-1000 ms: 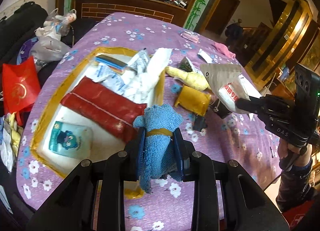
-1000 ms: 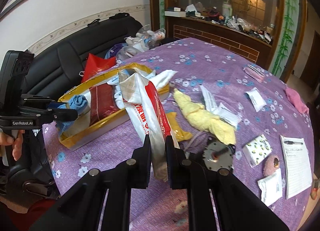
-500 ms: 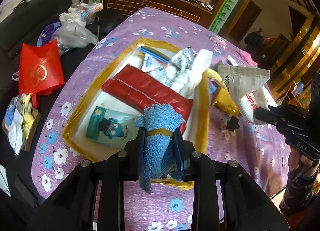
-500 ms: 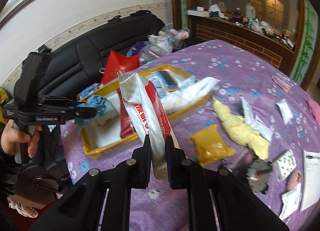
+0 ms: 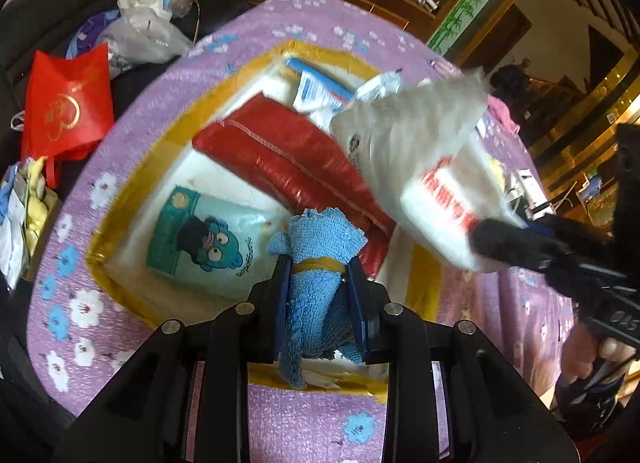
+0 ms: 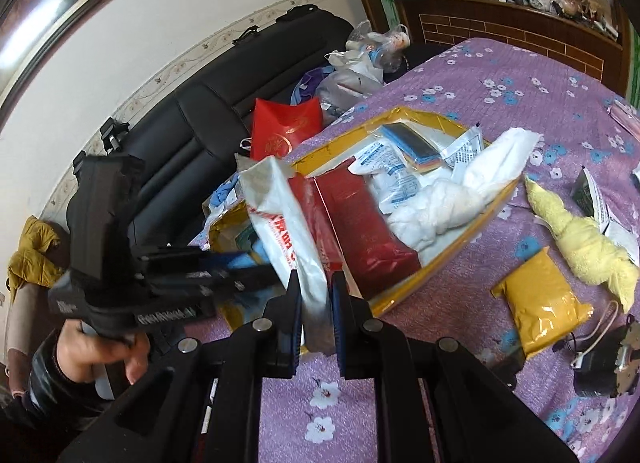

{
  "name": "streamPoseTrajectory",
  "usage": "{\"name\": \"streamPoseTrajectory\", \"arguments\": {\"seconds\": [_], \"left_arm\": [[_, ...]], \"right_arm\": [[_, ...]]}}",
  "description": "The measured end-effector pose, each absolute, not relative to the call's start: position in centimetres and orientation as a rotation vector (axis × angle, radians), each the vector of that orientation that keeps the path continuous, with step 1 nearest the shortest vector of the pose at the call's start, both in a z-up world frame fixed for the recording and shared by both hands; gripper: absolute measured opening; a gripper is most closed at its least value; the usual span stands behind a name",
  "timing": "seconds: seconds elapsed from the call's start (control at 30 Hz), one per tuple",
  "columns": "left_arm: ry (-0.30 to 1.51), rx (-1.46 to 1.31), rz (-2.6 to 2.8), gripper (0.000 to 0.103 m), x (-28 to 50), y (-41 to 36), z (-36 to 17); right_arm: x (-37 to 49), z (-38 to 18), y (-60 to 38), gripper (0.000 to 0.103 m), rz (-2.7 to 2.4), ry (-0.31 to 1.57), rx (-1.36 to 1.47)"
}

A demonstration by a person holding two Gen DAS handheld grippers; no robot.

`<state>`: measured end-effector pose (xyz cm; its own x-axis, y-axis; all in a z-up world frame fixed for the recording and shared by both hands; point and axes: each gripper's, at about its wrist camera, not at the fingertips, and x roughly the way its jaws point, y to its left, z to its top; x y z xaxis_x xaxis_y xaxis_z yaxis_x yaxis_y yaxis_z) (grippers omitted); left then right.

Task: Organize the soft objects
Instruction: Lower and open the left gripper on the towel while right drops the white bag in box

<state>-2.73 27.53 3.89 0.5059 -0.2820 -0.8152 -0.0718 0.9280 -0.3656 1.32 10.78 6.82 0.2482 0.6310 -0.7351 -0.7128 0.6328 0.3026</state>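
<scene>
— What have I got in each hand?

— My left tongs [image 5: 320, 283] are clamped on the rolled blue towel [image 5: 316, 247], gripping just below its yellow band so the roll stays bundled. It hangs over the near end of the yellow-rimmed tray [image 5: 132, 151], above the teal cartoon packet [image 5: 200, 239].

— And the right?

— The right tongs [image 6: 316, 303] are closed tight on the bottom edge of the white bag with red lettering [image 6: 280, 219]. Pinched there, the bag stands upright and clear of the red pouch [image 6: 360, 223] in the tray.

— What's left outside?

— The yellow towel [image 6: 580, 243] and the mustard packet [image 6: 540, 299] lie on the purple counter [image 6: 500, 75], just beside the tray. I judge both loads are meant to go down into it.
</scene>
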Motion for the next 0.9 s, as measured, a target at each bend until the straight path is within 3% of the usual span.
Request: {"name": "streamPoseTrajectory", "arguments": {"seconds": [0.9], "left_arm": [[1.041,-0.349,-0.067,0.026,-3.5,29.1,3.2]], "right_arm": [[1.6,3.3,15.1,0.011,0.927,1.087,-0.084]]}}
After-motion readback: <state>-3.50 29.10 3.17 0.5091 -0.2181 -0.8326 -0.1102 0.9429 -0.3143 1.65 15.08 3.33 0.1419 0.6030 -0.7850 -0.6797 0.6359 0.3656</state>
